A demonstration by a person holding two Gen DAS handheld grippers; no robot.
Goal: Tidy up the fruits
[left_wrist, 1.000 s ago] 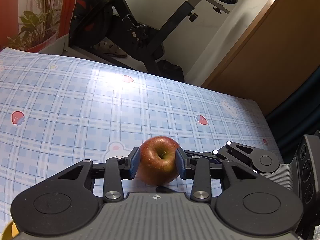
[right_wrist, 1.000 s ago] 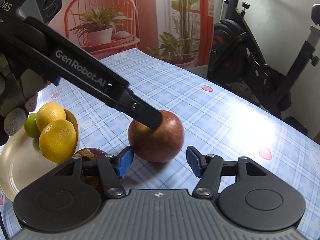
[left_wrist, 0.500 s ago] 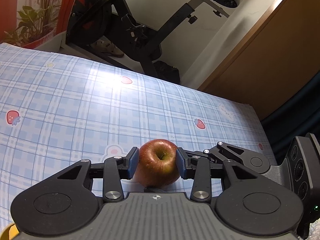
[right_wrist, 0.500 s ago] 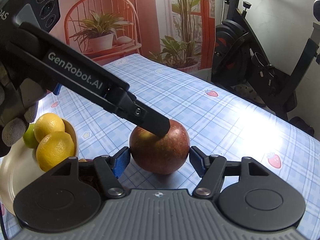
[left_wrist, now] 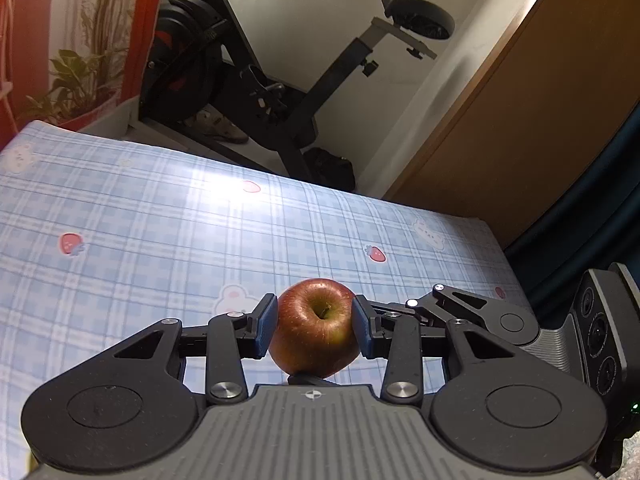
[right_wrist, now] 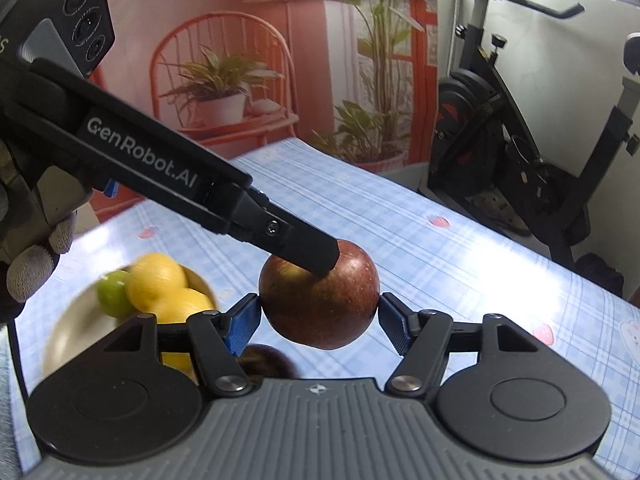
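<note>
A red apple [left_wrist: 316, 328] is held between the blue pads of my left gripper [left_wrist: 314, 330], lifted above the checked tablecloth [left_wrist: 160, 240]. In the right wrist view the same apple [right_wrist: 320, 304] sits between the pads of my right gripper [right_wrist: 319, 322], which close on its sides, while the left gripper's finger [right_wrist: 304, 246] presses on its top. A cream bowl [right_wrist: 68, 332] at the left holds two lemons [right_wrist: 160, 284] and a lime [right_wrist: 112, 294]. A dark fruit [right_wrist: 266, 362] lies below the apple, partly hidden.
An exercise bike [left_wrist: 256, 80] stands beyond the table's far edge. A wooden door [left_wrist: 540, 120] is at the right. The right gripper's body [left_wrist: 600, 332] lies close to the left gripper's right side. A plant backdrop [right_wrist: 240, 80] is behind the table.
The apple has been lifted off the cloth by the left gripper. The right gripper has moved in and its pads have closed from wide apart onto the apple's sides.
</note>
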